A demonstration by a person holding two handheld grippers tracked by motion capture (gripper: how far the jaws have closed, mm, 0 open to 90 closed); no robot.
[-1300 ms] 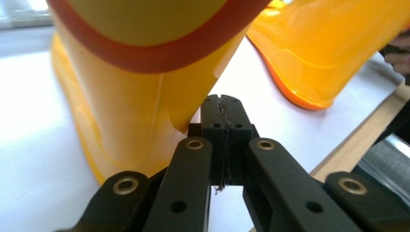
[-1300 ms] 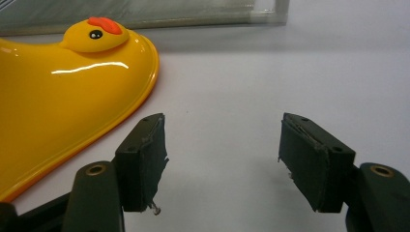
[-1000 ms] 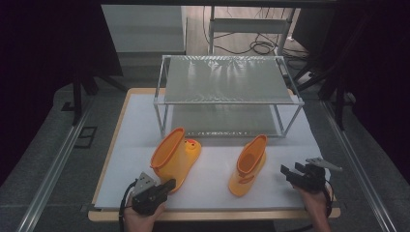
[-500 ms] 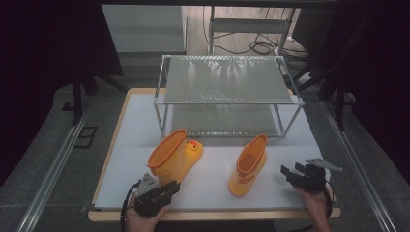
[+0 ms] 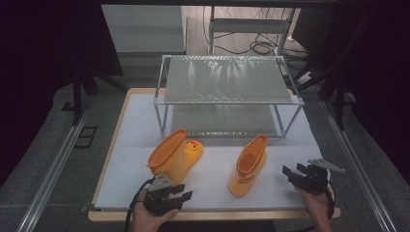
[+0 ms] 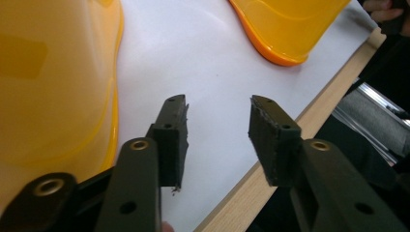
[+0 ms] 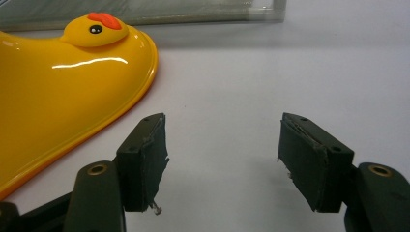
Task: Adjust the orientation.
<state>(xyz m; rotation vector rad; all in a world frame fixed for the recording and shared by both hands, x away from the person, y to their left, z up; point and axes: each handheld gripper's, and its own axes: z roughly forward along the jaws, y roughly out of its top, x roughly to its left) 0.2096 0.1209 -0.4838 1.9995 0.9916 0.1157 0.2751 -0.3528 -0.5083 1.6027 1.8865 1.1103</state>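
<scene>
Two spread claws, left claw [image 5: 180, 196] and right claw [image 5: 291, 172], near table edge [image 5: 217, 212], flanking boots [image 5: 247, 165].

The high view looks down toward twelve o'clock over the table [image 5: 125, 145]; both gripper views sit close above it, sharing the boots [image 5: 176, 157]

I count two glossy yellow-orange rubber duck boots: one [image 5: 175, 157] at 7 o'clock, one [image 5: 249, 164] at 5. One metal-framed two-tier mesh rack [image 5: 227, 79] at 12.
</scene>
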